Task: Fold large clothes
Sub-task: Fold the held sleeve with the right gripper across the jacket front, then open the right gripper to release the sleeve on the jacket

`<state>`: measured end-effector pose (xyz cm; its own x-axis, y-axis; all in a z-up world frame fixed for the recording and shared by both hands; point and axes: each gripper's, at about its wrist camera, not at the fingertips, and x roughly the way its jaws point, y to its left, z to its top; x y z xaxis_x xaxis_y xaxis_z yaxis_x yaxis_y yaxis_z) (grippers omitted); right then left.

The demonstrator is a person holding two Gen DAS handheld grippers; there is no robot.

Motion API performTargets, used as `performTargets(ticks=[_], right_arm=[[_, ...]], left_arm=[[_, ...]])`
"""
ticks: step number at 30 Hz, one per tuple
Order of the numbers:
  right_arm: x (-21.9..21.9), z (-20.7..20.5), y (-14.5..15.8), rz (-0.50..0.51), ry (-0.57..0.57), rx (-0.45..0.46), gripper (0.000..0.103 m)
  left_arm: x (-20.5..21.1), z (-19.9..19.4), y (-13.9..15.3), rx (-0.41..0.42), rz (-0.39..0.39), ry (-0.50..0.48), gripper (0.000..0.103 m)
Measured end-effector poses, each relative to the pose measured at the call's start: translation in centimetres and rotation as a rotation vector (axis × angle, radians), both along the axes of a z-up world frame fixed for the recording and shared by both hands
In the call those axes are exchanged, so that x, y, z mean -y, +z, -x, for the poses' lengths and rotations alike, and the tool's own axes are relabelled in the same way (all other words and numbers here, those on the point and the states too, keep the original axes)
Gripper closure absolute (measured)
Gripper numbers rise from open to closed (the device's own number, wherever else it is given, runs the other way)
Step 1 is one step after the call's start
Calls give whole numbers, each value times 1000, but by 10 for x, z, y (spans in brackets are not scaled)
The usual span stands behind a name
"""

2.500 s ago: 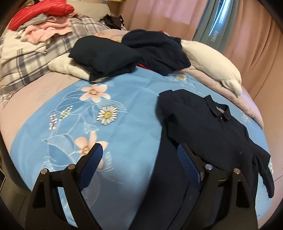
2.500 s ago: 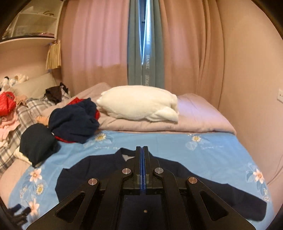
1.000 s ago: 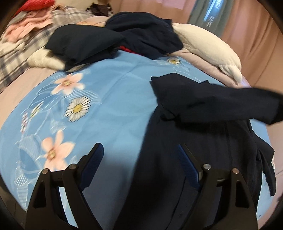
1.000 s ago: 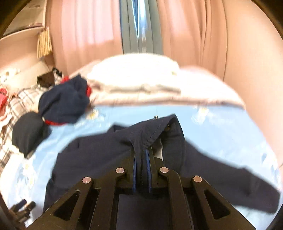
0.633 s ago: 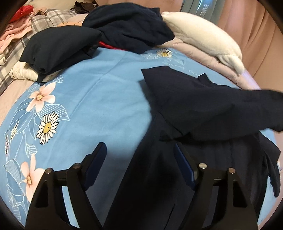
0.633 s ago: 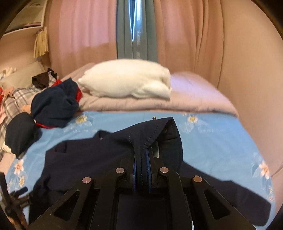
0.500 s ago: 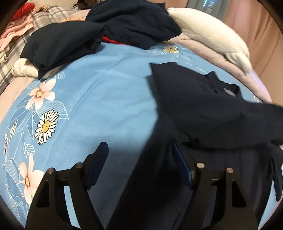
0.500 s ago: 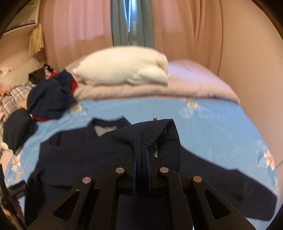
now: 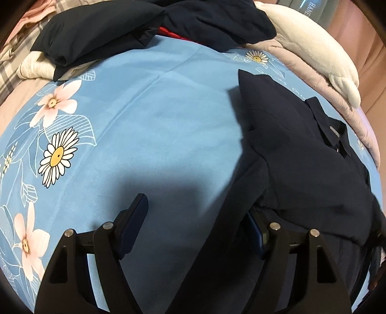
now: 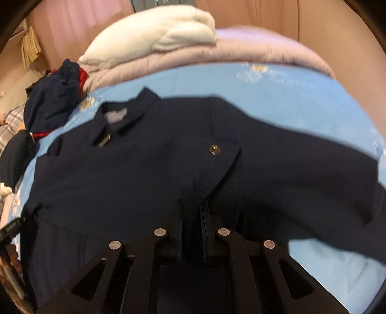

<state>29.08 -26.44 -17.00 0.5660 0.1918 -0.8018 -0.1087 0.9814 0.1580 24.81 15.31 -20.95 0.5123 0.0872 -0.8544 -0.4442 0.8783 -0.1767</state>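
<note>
Both tools tilt steeply down over the blue floral bedspread point(image 9: 168, 101), where the navy shirt point(image 9: 301, 154) now has its sleeve laid across its chest, the right gripper point(image 10: 192, 212) pinching that cuff, its brass button point(image 10: 214, 149) seen only there, the left gripper point(image 9: 197, 217) wide, empty.

Curtain strip point(image 9: 311, 9), far beyond the left gripper's fingers, upper right: white letters running along it, "HANE" readable, the rest cut off by the frame edge.
Right wrist view: no readable text; the picture is blurred.
</note>
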Motion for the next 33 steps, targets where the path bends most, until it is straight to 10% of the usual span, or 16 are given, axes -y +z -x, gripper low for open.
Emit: performTargets(ticks=[11, 33], right_arm=[[24, 21, -17, -109, -22, -57, 93], [18, 40, -2, 33, -67, -29, 83]], left_arm=[[-5, 9, 0, 10, 19, 12, 26], [-13, 41, 2, 6, 5, 47, 26]])
